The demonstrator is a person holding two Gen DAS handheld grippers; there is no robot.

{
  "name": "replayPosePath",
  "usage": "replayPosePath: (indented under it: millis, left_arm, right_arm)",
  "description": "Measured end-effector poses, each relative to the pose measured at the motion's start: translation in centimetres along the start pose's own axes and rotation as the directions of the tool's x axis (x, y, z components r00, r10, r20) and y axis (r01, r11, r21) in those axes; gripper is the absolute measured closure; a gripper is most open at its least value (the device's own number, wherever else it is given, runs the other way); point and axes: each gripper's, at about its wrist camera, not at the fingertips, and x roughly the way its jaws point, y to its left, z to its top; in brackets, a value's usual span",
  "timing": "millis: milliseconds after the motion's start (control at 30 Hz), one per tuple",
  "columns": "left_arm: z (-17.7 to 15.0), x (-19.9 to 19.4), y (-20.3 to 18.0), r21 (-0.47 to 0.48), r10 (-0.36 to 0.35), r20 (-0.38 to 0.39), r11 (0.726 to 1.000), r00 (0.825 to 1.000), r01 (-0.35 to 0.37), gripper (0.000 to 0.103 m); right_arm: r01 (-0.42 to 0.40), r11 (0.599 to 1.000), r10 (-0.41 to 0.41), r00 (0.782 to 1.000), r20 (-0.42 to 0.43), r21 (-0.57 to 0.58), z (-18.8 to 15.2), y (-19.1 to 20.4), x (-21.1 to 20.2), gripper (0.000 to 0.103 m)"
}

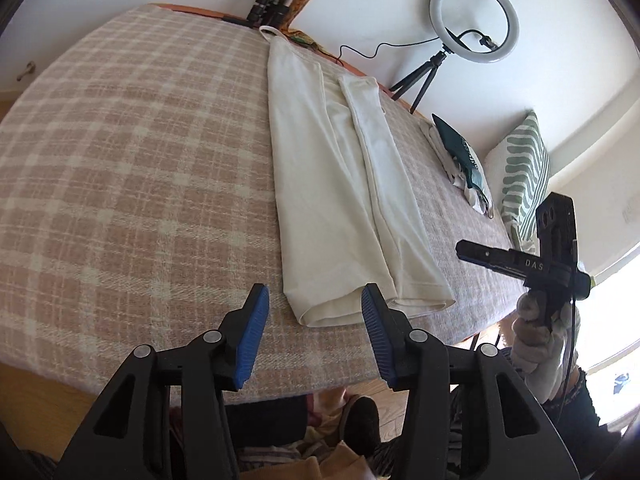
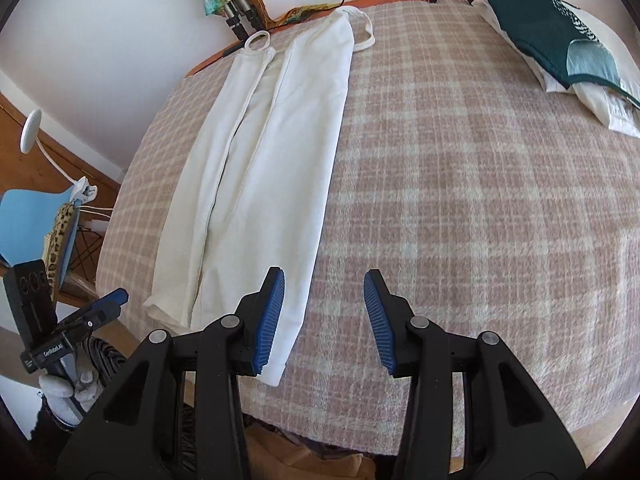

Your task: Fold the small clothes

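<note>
A white strappy top (image 1: 332, 184) lies on the checked pink blanket (image 1: 132, 152), both long sides folded inward into a narrow strip, straps at the far end. My left gripper (image 1: 314, 332) is open and empty, just short of the top's near hem. My right gripper (image 2: 324, 324) is open and empty, over the near right corner of the top (image 2: 256, 184); its left pad (image 2: 270, 320) overlaps the hem. Each gripper shows in the other's view, the right one (image 1: 516, 260) at the table's right edge and the left one (image 2: 92, 312) at its left.
A stack of folded clothes with a dark green item on top (image 2: 568, 36) lies at the far right of the blanket (image 2: 460, 184). A striped cushion (image 1: 520, 176), a ring light on a tripod (image 1: 474, 20) and tripod legs (image 1: 268, 8) stand behind the table. A blue chair (image 2: 28, 224) is left.
</note>
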Motion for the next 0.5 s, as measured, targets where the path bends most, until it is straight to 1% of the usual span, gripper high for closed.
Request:
replayPosePath:
  millis: [100,200,233,333,400,433,467,500]
  left_arm:
    - [-0.1,0.6,1.2,-0.072,-0.032,-0.018,0.997,0.999,0.031,0.056]
    - [-0.4,1.1,1.9,-0.117,-0.056,-0.035,0.992,0.998,0.051,0.059]
    - [-0.6,1.2,2.0,-0.124,-0.063,-0.045,0.991,0.997,0.057,0.059]
    - [-0.7,1.4,1.2,-0.097,-0.077,-0.053,0.993,0.996,0.072,0.061]
    - [-0.7,1.8,0.7,-0.089,-0.092,-0.067,0.992,0.994,0.086,0.066]
    - [-0.7,2.0,0.5,-0.084,-0.093,-0.074,0.993,0.993,0.087,0.072]
    - [-0.8,2.3,0.3,-0.079,-0.092,-0.079,0.993,0.993,0.086,0.082]
    - [-0.9,2.6,0.2,-0.077,-0.088,-0.082,0.994,0.993,0.082,0.086]
  right_arm:
    - [-0.067,0.997,0.069,0.997,-0.027,0.049,-2.3,-0.8,0.9,0.059]
    - [-0.118,0.991,0.118,0.993,-0.005,0.064,-3.0,-1.2,0.9,0.059]
    - [-0.139,0.987,0.139,0.990,-0.002,0.078,-3.2,-1.4,0.8,0.059]
    - [-0.208,0.972,0.210,0.978,-0.008,0.113,-3.6,-1.8,0.8,0.059]
    - [-0.240,0.963,0.244,0.970,-0.017,0.122,-3.9,-1.9,1.1,0.059]
    - [-0.243,0.962,0.247,0.969,-0.014,0.121,-4.0,-1.9,1.1,0.059]
    - [-0.246,0.962,0.249,0.968,-0.013,0.116,-3.9,-1.8,1.1,0.059]
    - [-0.254,0.961,0.258,0.966,-0.017,0.112,-3.9,-1.7,1.2,0.059]
